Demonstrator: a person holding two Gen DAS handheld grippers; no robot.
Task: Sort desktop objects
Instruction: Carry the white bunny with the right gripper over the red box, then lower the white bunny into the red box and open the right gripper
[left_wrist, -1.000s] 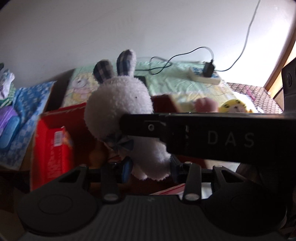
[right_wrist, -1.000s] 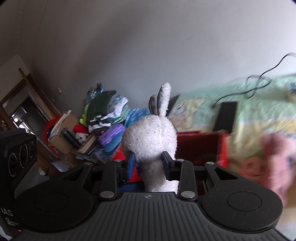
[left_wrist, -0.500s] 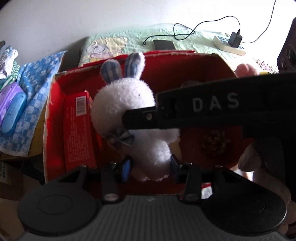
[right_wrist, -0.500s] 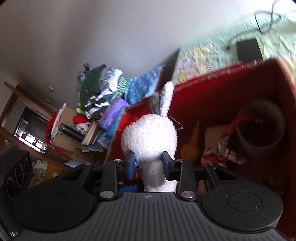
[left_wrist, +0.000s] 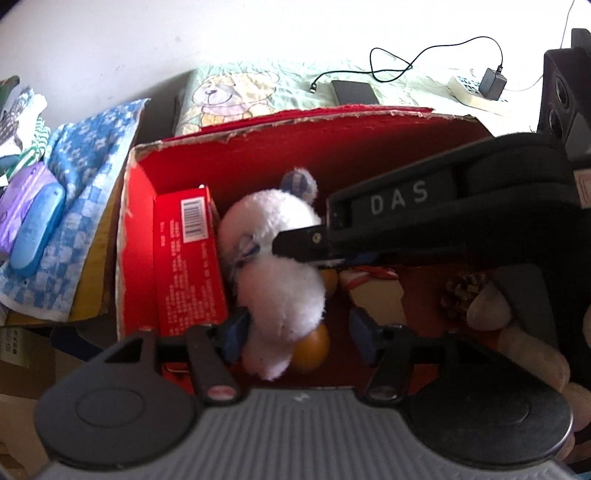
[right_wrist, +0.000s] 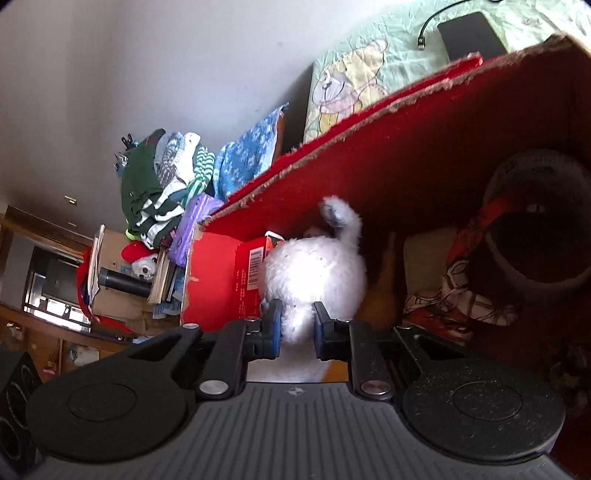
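The white plush rabbit (left_wrist: 280, 273) sits inside the red cardboard box (left_wrist: 136, 236), beside a red carton (left_wrist: 188, 266). The right gripper (right_wrist: 295, 328) is closing, pinching the rabbit; the left gripper (left_wrist: 295, 332) is opening, its pads clear of it

Lighting: daylight, uneven. White wall (left_wrist: 184, 40) above the red box (left_wrist: 332, 147) overexposed, near blown out; plush rabbit (left_wrist: 280, 266) inside the box glares white, fur detail lost. Box interior (right_wrist: 461, 177) right of the rabbit deep in shadow, contents murky. Optics: strong fisheye bending at frame edges, dark corners. Focus: near tool housing soft; slight blur overall.
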